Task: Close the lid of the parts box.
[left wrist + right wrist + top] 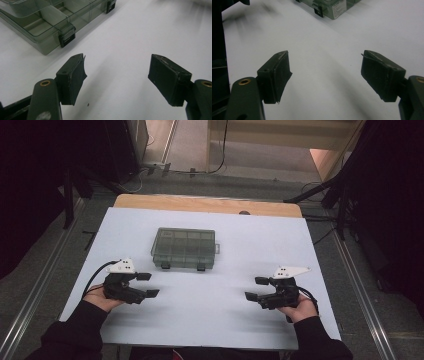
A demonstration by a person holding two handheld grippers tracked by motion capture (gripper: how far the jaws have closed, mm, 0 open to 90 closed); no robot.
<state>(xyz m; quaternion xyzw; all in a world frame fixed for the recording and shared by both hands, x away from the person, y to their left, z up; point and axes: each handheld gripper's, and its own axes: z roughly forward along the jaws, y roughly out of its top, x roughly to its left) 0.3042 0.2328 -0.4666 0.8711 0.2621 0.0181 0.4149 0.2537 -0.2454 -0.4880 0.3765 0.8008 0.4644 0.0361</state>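
A clear grey-green compartment box [184, 248] lies closed on the white table top [225, 310], with two dark latches on its near side. My left gripper [148, 285] is held open at the box's front left, jaws pointing right and empty. In the left gripper view the box [45, 25] is at the upper left, and one latch [67, 37] sits just beyond my left jaw. My right gripper [257, 288] is open at the front right, jaws pointing left with nothing between them. In the right gripper view the box [329, 7] lies far off at the top.
The white board rests on a wooden table [200, 203] whose bare edge shows at the back. Metal rails [360, 295] run along both sides on the floor. Dark stands and cables [330, 190] are behind the table. Open white surface lies between the two grippers.
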